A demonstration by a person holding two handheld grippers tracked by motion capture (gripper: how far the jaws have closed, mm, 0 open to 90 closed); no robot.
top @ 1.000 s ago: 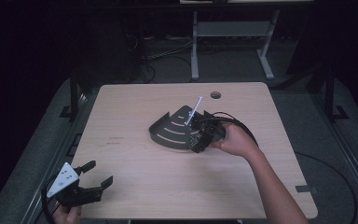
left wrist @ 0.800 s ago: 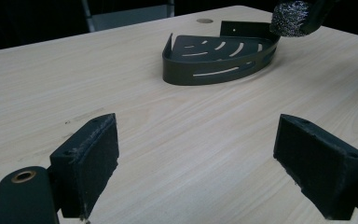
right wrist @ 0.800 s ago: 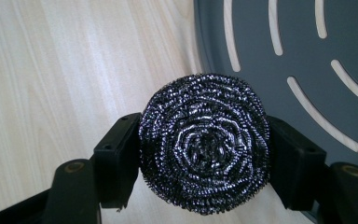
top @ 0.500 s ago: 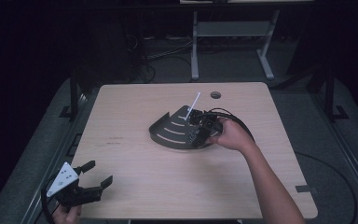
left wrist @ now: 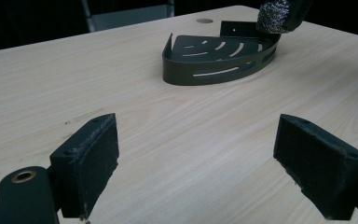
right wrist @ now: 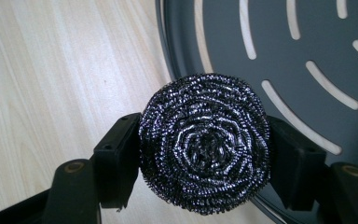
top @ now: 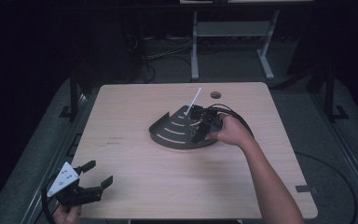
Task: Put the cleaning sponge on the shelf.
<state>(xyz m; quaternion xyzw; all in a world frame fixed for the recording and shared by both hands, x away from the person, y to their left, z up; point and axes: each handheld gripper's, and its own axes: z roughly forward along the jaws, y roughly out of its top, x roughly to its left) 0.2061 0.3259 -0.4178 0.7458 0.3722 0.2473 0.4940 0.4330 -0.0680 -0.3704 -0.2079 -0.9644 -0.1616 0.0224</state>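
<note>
The right gripper [top: 196, 122] clamps a steel scourer [right wrist: 204, 143] and has edged from the table side to above the dark slotted tray's [top: 168, 135] rim. The left gripper [top: 91, 175] stays put, jaws wide and empty, at the table's [top: 135, 177] near left corner.

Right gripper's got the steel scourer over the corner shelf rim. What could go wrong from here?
1. The right gripper holds the steel wool scourer straddling the curved rim of the dark slotted shelf. Released here, it could land on the rim and roll onto the table.
2. The shelf lies loose on the table; the left gripper is open and far off at the table's near edge, so a push could slide the shelf.
3. Wire strands might snag in a slot.
</note>
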